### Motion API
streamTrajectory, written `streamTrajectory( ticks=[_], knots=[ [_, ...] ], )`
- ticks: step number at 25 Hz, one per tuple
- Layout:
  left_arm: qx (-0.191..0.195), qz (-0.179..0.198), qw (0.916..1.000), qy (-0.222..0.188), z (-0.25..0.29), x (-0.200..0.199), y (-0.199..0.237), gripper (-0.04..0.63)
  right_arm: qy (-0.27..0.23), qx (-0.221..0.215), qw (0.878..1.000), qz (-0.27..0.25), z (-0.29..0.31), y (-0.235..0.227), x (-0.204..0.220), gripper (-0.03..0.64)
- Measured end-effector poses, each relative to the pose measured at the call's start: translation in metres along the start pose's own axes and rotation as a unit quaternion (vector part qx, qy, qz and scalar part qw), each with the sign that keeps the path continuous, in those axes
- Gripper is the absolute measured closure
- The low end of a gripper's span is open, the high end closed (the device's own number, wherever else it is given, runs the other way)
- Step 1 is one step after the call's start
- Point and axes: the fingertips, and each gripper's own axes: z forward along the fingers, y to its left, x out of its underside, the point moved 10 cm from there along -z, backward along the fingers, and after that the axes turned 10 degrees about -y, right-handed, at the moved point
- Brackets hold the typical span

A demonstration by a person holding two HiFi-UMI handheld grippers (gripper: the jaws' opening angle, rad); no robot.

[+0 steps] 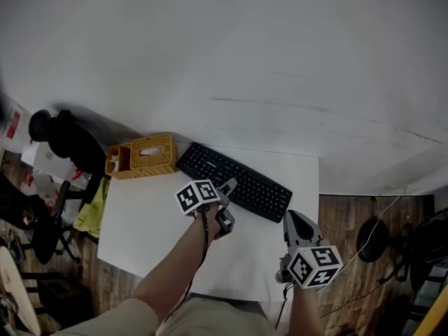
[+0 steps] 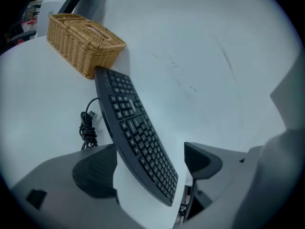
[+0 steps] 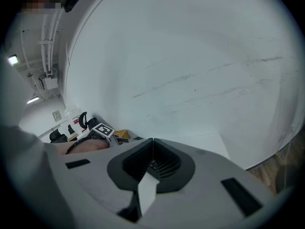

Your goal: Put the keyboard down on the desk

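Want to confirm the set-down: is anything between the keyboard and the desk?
Nothing visible. The keyboard lies on the desk; its coiled cable sits beside it, and the open left gripper is off it.

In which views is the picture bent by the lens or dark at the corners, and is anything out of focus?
Left gripper view: black rounded corners, the keyboard looks bowed, the near jaws are soft. Right gripper view: same dark corners, a mosaic patch top left. Head view: no dark corners, the desk evenly lit.
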Motion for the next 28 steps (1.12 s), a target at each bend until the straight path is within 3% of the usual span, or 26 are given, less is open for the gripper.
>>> streamTrajectory(
  ticks=[4, 8, 11, 14, 18, 23, 26, 28],
  knots=[
    [0.046, 0.055, 0.9973, -0.016, -0.035, -0.012, -0.023, 0.166, -0.018, -0.007, 1.000, -0.016, -0.007, 0.012, -0.019, 0.591],
    [0.091, 0.111, 0.9885, -0.048, -0.074, -0.032, -0.044, 0.180, -0.043, -0.014, 0.998, -0.034, -0.018, 0.026, -0.042, 0.591],
    [0.112, 0.176, 0.9746, -0.080, -0.105, -0.049, -0.059, 0.285, -0.065, -0.023, 0.997, -0.046, -0.029, 0.038, -0.060, 0.591],
    [0.144, 0.237, 0.9551, -0.104, -0.135, -0.062, -0.074, 0.311, -0.088, -0.048, 0.994, -0.052, -0.042, 0.053, -0.079, 0.592],
    [0.172, 0.323, 0.9202, -0.141, -0.174, -0.071, -0.096, 0.408, -0.118, -0.072, 0.988, -0.067, -0.061, 0.071, -0.101, 0.592],
    [0.193, 0.398, 0.8809, -0.168, -0.218, -0.075, -0.106, 0.500, -0.147, -0.090, 0.981, -0.089, -0.083, 0.092, -0.123, 0.592],
    [0.207, 0.431, 0.8596, -0.182, -0.243, -0.075, -0.110, 0.522, -0.163, -0.092, 0.977, -0.100, -0.096, 0.101, -0.132, 0.592],
    [0.230, 0.429, 0.8487, -0.206, -0.262, -0.077, -0.113, 0.540, -0.174, -0.090, 0.975, -0.103, -0.104, 0.105, -0.136, 0.592]
  ],
)
